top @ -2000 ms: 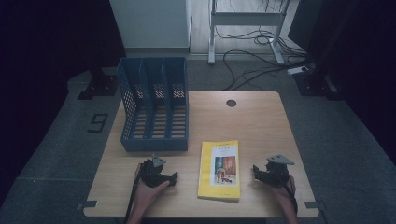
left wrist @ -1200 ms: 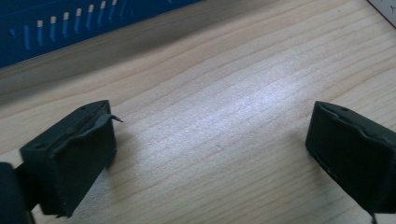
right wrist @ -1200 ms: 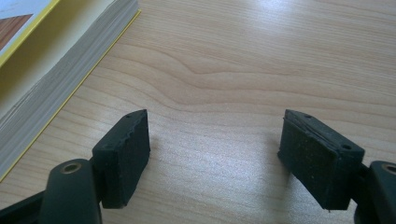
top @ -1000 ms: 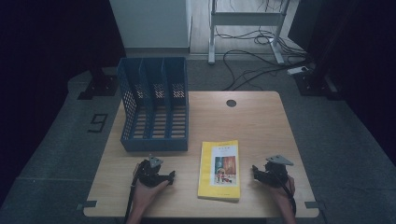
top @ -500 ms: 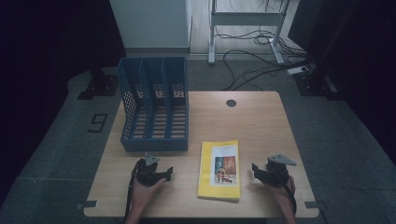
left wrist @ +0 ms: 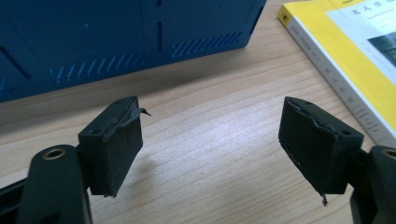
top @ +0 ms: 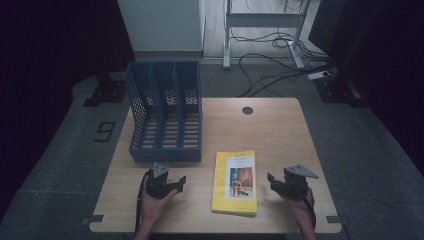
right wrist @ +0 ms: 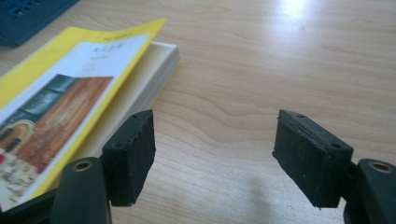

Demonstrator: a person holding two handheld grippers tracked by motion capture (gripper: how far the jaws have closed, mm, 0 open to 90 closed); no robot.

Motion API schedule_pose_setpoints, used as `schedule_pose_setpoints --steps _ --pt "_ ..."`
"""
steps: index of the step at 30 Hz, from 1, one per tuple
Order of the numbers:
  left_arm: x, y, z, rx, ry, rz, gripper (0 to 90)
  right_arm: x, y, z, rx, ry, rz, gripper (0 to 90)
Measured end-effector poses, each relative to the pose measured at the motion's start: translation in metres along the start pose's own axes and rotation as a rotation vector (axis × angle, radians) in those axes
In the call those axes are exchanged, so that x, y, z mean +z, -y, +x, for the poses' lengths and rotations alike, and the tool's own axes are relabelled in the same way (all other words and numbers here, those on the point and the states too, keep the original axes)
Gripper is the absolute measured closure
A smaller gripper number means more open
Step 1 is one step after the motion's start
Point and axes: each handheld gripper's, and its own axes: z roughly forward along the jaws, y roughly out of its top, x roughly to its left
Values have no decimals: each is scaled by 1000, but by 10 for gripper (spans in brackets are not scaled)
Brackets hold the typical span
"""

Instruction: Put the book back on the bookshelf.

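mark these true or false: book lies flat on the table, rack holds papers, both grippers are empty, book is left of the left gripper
1. The book lies flat on the table. True.
2. The rack holds papers. False: its slots look empty.
3. The left gripper and right gripper are empty. True: nothing sits between either pair of jaws, though the left jaws have just been closing.
4. The book is left of the left gripper. False: it lies between the two grippers.

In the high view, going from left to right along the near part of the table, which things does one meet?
left gripper → yellow book → right gripper
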Motion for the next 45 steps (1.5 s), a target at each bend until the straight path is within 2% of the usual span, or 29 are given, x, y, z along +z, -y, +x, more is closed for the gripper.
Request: schedule_pose_setpoints --steps 10,13,15,20,31,33,35,38,43,45 --pt "3 -2 -10 10 22 4 213 2 -2 18 -41 -33 2 285" --pt "4 -4 -15 -6 54 0 215 3 -2 20 -48 -35 2 285" --pt "7 -5 -26 27 65 6 214 6 -1 24 -58 -43 5 285" --pt "15 -3 -37 63 76 38 212 7 -1 31 -72 -52 7 285" --pt "23 -5 -57 88 102 60 208 8 -2 40 -81 -75 -7 286" --pt "24 -8 -61 88 113 54 206 7 -3 43 -63 -91 -19 290" --pt "25 -10 -67 111 110 60 205 7 -3 43 -58 -99 -23 291" --pt "30 -10 -74 125 109 71 203 9 -4 49 -73 -101 -24 291" --pt "37 -13 -79 106 128 73 203 10 -4 53 -81 -109 -24 291" --pt "41 -13 -81 119 131 90 202 10 -5 56 -83 -118 -24 291"
